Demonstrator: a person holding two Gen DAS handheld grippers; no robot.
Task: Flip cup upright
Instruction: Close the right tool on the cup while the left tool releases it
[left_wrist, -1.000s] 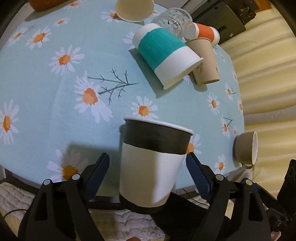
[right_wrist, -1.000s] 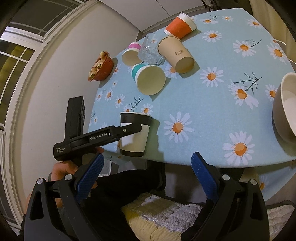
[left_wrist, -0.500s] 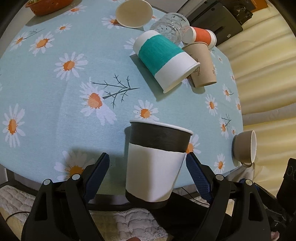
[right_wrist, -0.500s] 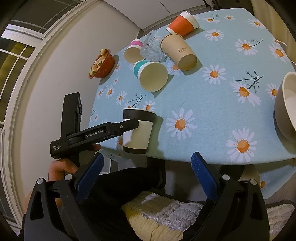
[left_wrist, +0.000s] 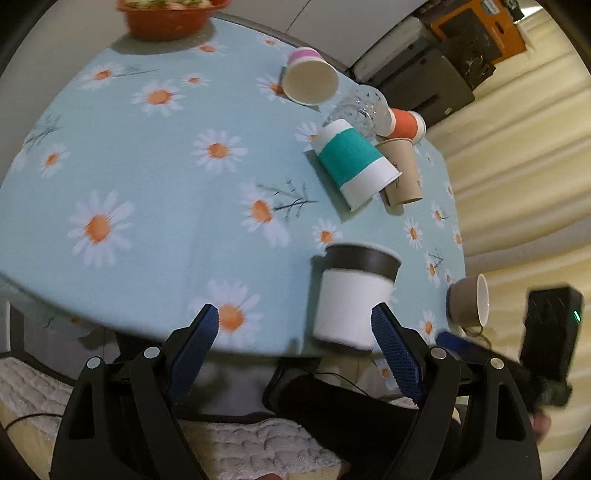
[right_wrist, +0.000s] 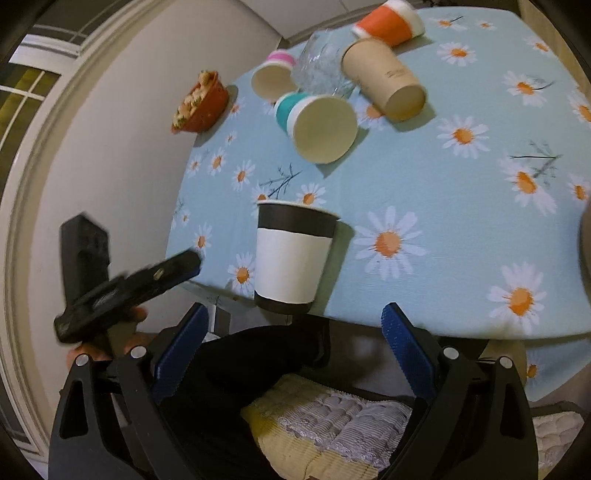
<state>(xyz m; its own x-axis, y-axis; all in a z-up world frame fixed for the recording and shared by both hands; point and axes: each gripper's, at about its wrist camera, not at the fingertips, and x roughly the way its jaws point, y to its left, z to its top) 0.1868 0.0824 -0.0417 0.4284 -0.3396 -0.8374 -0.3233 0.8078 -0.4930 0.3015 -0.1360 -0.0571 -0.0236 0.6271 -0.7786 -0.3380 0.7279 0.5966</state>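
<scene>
A white paper cup with a black band (left_wrist: 352, 297) stands upright at the near edge of the daisy tablecloth (left_wrist: 155, 192); it also shows in the right wrist view (right_wrist: 291, 258). My left gripper (left_wrist: 295, 328) is open and empty, drawn back from the cup, which stands just ahead of its right finger. It shows from the side in the right wrist view (right_wrist: 162, 273), left of the cup. My right gripper (right_wrist: 293, 328) is open and empty, below the table edge in front of the cup.
Several cups lie on their sides at the far end: teal-banded (left_wrist: 354, 166), brown (left_wrist: 402, 173), orange (left_wrist: 406, 123), pink-banded (left_wrist: 308, 79), and a glass (left_wrist: 364, 107). A red bowl (left_wrist: 168, 16) stands at the far edge. A brown mug (left_wrist: 469, 299) lies at the right edge.
My left gripper has let go of the black-banded cup and pulled back and to the left. The cup now stands free on the table edge.
</scene>
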